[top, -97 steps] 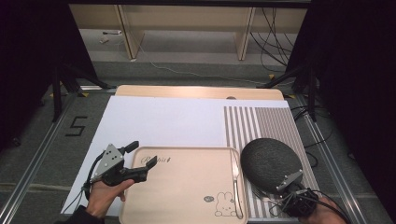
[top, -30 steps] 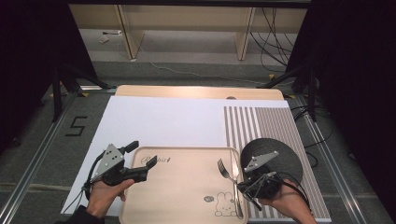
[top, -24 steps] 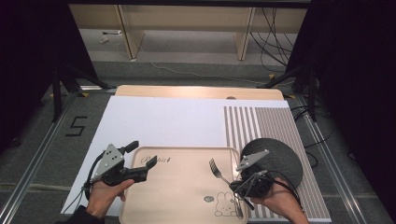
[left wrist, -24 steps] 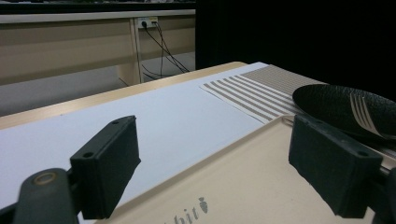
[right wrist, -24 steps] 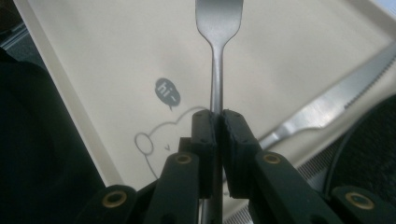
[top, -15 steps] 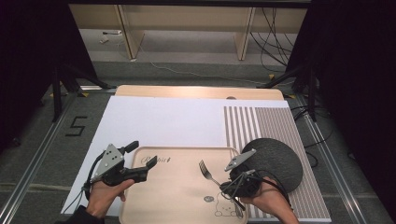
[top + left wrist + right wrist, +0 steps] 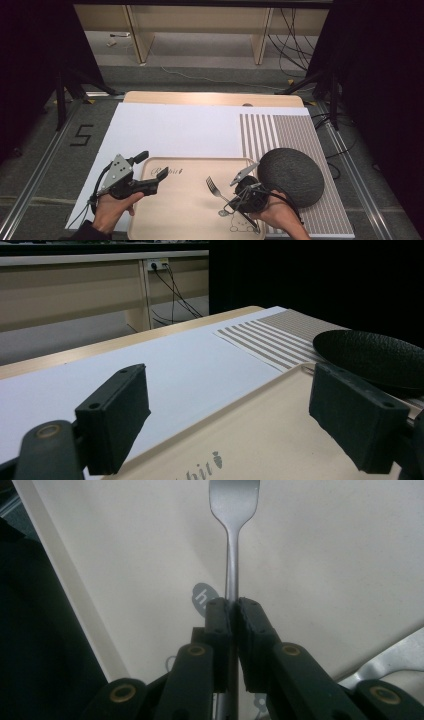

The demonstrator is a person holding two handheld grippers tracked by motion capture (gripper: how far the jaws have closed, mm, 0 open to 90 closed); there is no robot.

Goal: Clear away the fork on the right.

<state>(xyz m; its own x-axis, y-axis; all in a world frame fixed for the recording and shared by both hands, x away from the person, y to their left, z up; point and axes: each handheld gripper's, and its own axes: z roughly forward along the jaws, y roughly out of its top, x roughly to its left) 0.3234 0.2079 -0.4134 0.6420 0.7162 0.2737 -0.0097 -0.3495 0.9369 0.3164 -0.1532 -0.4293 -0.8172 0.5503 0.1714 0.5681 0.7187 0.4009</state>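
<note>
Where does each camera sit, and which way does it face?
High view: above the person's side, looking forward and down on the tray; both hands and grippers show, the left gripper at left.
Left gripper view: rides the left gripper, looking level across the tray toward the dark plate; its open fingers show.
Right gripper view: looks down along shut fingers holding the fork.
High and right gripper views share the fork.

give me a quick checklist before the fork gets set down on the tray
1. Right claw shut on fork handle: ok.
2. Fork over the tray, prongs pointing away from the claw: ok.
3. Tray below the prongs bare: ok.
4. Left claw at the tray's left rim, jaws open: ok.
5. Fork touching the tray: cannot tell.
6. Second utensil near the right claw, clear of the fork: ok.
</note>
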